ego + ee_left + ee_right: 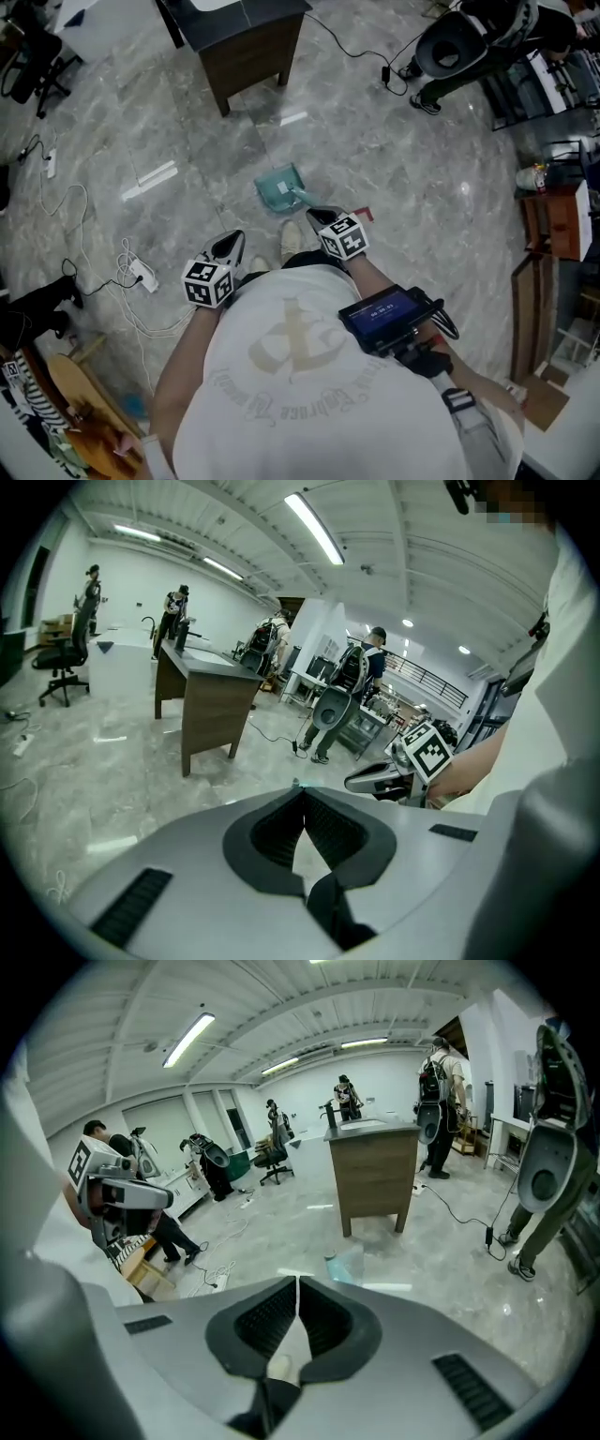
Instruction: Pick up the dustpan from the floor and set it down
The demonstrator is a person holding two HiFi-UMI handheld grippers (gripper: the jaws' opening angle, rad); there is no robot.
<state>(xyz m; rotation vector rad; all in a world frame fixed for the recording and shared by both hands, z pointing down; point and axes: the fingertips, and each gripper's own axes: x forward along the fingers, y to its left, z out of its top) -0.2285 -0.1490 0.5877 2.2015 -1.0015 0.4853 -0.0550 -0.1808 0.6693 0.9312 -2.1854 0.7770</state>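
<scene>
Dustpan (279, 187), teal, lies on the grey marble floor (403, 187) just ahead of the person's white shoe (292, 239), its handle slanting back toward the person. Nothing has hold of it. The right claw (311, 212) points down at it from the handle side, its tips close to the handle; I cannot tell from the head view whether they touch. In the right gripper view the pan shows on the floor beyond the tips, and the two jaws are pressed together with nothing between them. The left claw (236, 238) hangs further to the left, well apart from the pan, over bare floor. Its jaws also meet at the tips and carry nothing. Each claw has a cube with black-and-white square markers behind its jaws. Beyond the dustpan stands a dark-topped brown desk (248, 52). To the left, a white power strip (142, 274) and loose white cables (70, 202) trail across the floor.
</scene>
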